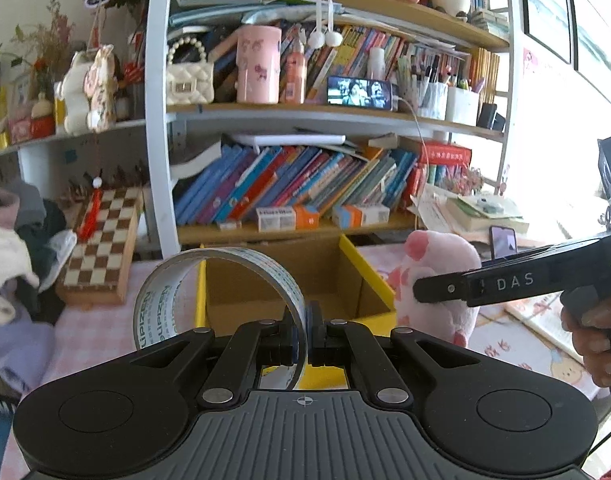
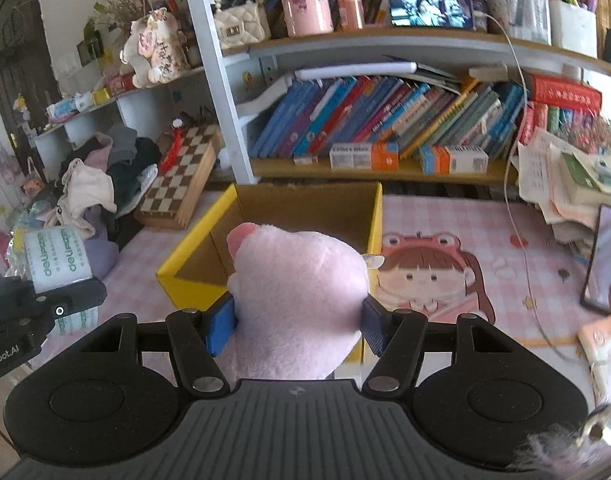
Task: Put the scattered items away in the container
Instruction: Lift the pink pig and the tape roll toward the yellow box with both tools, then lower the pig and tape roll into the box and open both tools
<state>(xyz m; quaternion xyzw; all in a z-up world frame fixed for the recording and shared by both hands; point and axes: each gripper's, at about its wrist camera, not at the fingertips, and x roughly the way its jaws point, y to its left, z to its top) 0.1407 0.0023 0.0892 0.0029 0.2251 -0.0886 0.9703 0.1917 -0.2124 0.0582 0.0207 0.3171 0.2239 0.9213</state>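
A heap of clothes (image 2: 89,184) is lying at the table's far left edge, with a chessboard (image 2: 177,180) leaning beside it against the bookshelf (image 2: 345,120). The left gripper (image 1: 305,336) is pinching the wall of a tape roll (image 1: 221,288), holding it in the air just left of the box (image 2: 305,208). The yellow box is sitting open on the pink checked mat (image 2: 445,220) near the table's back edge, below the shelf. The right gripper (image 2: 297,320) is clamping a pink plush (image 2: 297,288) over the box's near rim. A phone (image 2: 603,256) is lying by the right edge, beside stacked papers (image 2: 553,184).
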